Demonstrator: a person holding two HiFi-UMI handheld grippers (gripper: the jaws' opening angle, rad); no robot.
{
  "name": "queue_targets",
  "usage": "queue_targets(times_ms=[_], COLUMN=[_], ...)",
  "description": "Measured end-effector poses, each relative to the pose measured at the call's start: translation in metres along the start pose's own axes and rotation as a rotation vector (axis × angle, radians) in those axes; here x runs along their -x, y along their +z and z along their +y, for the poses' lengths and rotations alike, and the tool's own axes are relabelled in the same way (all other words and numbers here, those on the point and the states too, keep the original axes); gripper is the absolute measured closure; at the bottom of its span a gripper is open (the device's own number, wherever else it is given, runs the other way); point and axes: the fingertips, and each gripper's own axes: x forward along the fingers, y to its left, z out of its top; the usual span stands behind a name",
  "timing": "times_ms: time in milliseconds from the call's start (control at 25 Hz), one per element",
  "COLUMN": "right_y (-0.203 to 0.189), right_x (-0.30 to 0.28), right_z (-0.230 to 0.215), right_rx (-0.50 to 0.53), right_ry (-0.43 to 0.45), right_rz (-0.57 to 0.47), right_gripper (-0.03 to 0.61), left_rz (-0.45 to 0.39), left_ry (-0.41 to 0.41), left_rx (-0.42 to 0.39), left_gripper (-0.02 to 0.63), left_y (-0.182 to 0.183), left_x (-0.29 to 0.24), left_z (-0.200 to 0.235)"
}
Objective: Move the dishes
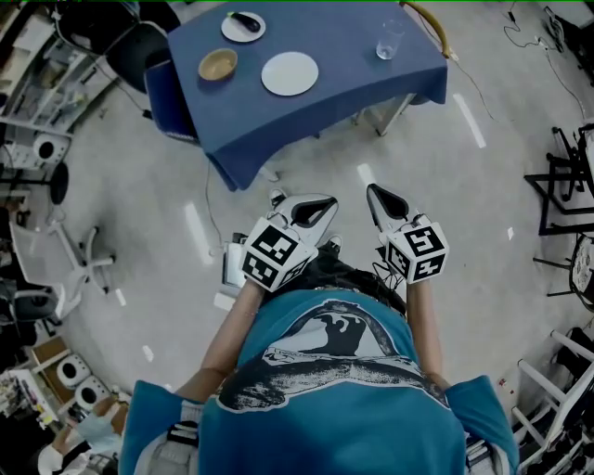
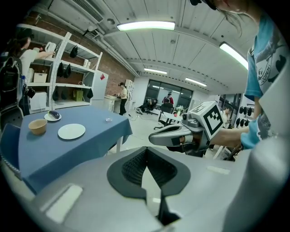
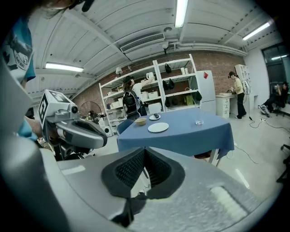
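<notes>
A table with a blue cloth (image 1: 353, 65) stands well ahead of me. On it are a white plate (image 1: 290, 73), a tan bowl (image 1: 217, 64), a small plate with a dark item (image 1: 243, 26) and a clear glass (image 1: 390, 39). The left gripper view shows the same plate (image 2: 71, 131), bowl (image 2: 37, 126) and glass (image 2: 108, 120). In the right gripper view the plate (image 3: 158, 128) and bowl (image 3: 140, 121) appear far off. My left gripper (image 1: 318, 208) and right gripper (image 1: 377, 195) hang side by side at waist height over the floor. Both are shut and hold nothing.
A blue chair (image 1: 169, 97) is tucked in at the table's left side. A white office chair (image 1: 65, 264) stands on the floor to my left. Black racks (image 1: 566, 186) line the right side. Shelves (image 3: 167, 86) and people stand behind the table.
</notes>
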Motion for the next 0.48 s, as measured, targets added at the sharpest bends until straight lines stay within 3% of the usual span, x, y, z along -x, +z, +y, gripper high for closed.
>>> queue_targets(times_ms=[480], right_y=[-0.0017], right_x=[-0.0004], right_z=[-0.0046], right_rx=[0.019], right_ry=[-0.001], right_rz=[0.013], right_gripper=[0.577], left_rz=[0.014], left_ry=[-0.030], left_rx=[-0.022], left_gripper=[0.601], left_y=[-0.0002], left_x=[-0.0101], left_z=[-0.0068])
